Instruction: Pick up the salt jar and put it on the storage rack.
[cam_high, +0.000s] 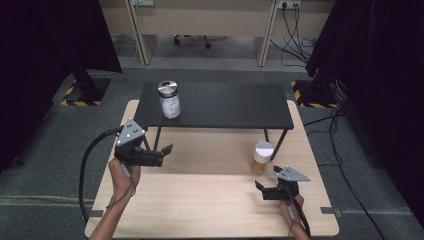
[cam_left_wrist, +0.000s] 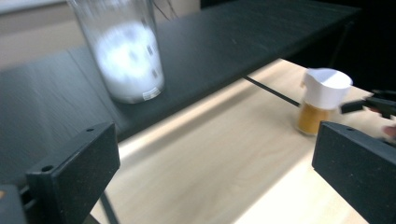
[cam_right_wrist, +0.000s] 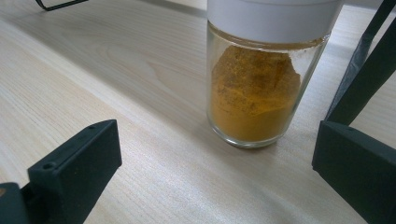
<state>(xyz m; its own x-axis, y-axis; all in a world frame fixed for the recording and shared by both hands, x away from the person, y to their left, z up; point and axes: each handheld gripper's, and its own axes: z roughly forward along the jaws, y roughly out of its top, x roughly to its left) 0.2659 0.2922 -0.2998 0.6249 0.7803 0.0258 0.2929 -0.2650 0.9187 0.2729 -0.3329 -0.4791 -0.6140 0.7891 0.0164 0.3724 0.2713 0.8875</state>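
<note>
A glass jar of white grains with a metal lid stands at the left of a low black shelf. In the left gripper view the same white jar looks blurred, up ahead. A small spice jar of orange powder with a white cap stands on the wooden table, by the shelf's right leg. My right gripper is open just in front of it. Its view puts the spice jar close ahead and right of centre, apart from the jaws. My left gripper hovers open and holds nothing, below the shelf's front left edge.
Thin black shelf legs stand right behind the spice jar. The left gripper view catches the spice jar and the right gripper farther off. Dark curtains, stands and cables surround the table on a grey floor.
</note>
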